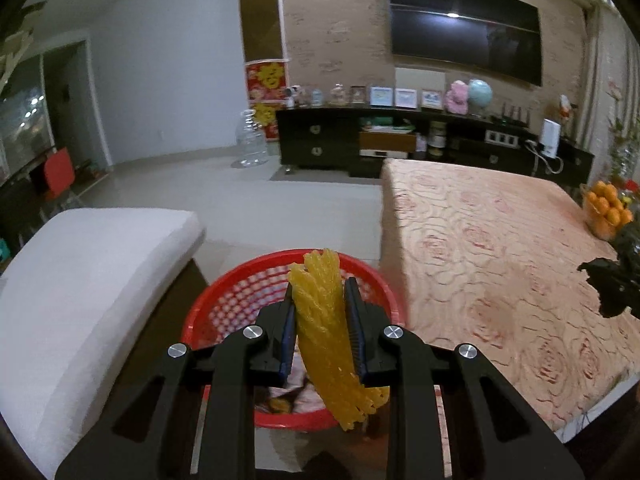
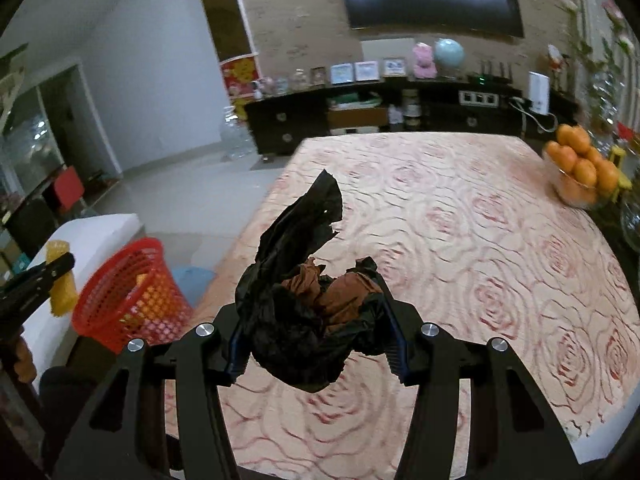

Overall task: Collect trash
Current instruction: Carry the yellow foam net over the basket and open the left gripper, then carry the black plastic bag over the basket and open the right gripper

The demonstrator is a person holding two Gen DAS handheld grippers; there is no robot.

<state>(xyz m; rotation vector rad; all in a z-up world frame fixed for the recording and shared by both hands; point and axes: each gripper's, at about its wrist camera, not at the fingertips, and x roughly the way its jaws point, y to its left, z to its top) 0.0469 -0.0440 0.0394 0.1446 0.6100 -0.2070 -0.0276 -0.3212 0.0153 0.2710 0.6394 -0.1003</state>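
The left gripper [image 1: 320, 322] has its fingers [image 1: 289, 320] clamped on a yellow foam fruit net [image 1: 326, 332], a ribbed mesh sleeve that stands up between the pads and curls down below them. It hangs directly over the open mouth of a red mesh wastebasket [image 1: 224, 292] on the floor, just off the left edge of the counter. Some scraps lie in the bottom of the basket, too hidden to name. In the right wrist view the same basket [image 2: 132, 296] sits at the near left, with the left gripper [image 2: 60, 266] and its yellow net [image 2: 60, 280] just to its left.

The right gripper [image 2: 316, 320] has its fingers [image 2: 394, 344] closed on a crumpled black plastic bag [image 2: 292, 312], brown crumpled paper [image 2: 340, 294] showing at its top. A ragged flap of the bag sticks up and away. This bundle is held above the counter [image 2: 480, 240], which wears an orange-pink cloth with a rose pattern, near its left side.

At the far right of the counter stands a glass bowl of oranges [image 2: 580, 168]. To the left of the basket is a white cushion [image 1: 88, 280]. Against the far wall runs a dark TV cabinet [image 1: 360, 140] under a wall television [image 1: 464, 28], with a large clear water bottle [image 1: 250, 140] on the floor at its left end.
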